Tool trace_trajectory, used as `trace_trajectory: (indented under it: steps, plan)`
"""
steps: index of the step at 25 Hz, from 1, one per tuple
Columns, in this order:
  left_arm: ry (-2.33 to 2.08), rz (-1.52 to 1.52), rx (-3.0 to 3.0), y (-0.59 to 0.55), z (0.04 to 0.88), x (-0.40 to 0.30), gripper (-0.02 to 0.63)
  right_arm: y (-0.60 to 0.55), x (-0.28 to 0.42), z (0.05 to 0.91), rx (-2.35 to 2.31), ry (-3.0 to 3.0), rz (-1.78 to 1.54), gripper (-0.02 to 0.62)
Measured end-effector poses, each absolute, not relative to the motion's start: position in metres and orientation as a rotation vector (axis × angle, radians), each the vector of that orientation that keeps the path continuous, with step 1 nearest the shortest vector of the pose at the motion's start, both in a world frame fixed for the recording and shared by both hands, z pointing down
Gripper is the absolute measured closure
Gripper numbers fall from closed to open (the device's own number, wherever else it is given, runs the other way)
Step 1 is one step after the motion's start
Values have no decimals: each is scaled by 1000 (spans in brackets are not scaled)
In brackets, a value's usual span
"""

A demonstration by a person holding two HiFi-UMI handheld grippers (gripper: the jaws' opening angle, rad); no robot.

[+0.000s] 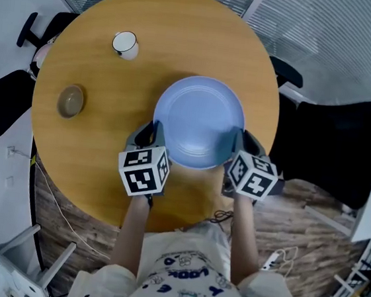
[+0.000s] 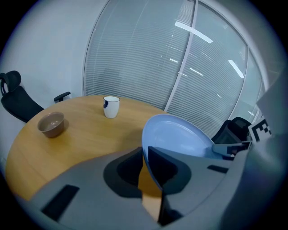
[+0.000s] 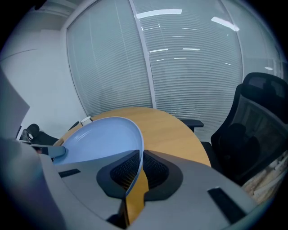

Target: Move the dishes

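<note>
A large pale blue plate (image 1: 198,121) hangs above the round wooden table (image 1: 103,168), held from both sides. My left gripper (image 1: 152,134) is shut on the plate's left rim (image 2: 146,155). On the opposite rim (image 3: 139,155) my right gripper (image 1: 238,144) is shut as well. In the left gripper view the plate (image 2: 177,137) tilts across to the right gripper's tip. A white mug (image 1: 125,44) and a small brown bowl (image 1: 71,100) stand on the table's left part, apart from the plate; they also show as the mug (image 2: 110,107) and bowl (image 2: 51,124).
Black office chairs stand round the table: one at the right (image 1: 335,145), one at the left (image 1: 3,110). Window blinds (image 2: 148,58) line the far side. Cables and a power strip (image 1: 273,258) lie on the wood floor near the person's feet.
</note>
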State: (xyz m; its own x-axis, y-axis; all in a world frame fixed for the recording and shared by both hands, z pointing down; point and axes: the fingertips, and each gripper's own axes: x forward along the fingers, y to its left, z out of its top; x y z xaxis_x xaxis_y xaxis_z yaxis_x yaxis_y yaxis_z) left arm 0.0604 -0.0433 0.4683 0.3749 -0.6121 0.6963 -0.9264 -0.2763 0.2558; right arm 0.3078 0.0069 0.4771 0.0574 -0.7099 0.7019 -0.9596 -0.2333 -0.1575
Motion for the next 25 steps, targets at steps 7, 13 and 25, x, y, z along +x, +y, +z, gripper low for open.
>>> trace_trajectory:
  steps: [7, 13, 25]
  plan:
    - [-1332, 642, 1981, -55, 474, 91, 568, -6, 339, 484, 1969, -1678, 1015, 569]
    - [-1327, 673, 1964, -67, 486, 108, 568, -19, 355, 491, 1955, -1681, 1042, 569]
    - [-1303, 755, 1940, -84, 511, 122, 568, -31, 370, 523, 1915, -1621, 1092, 569]
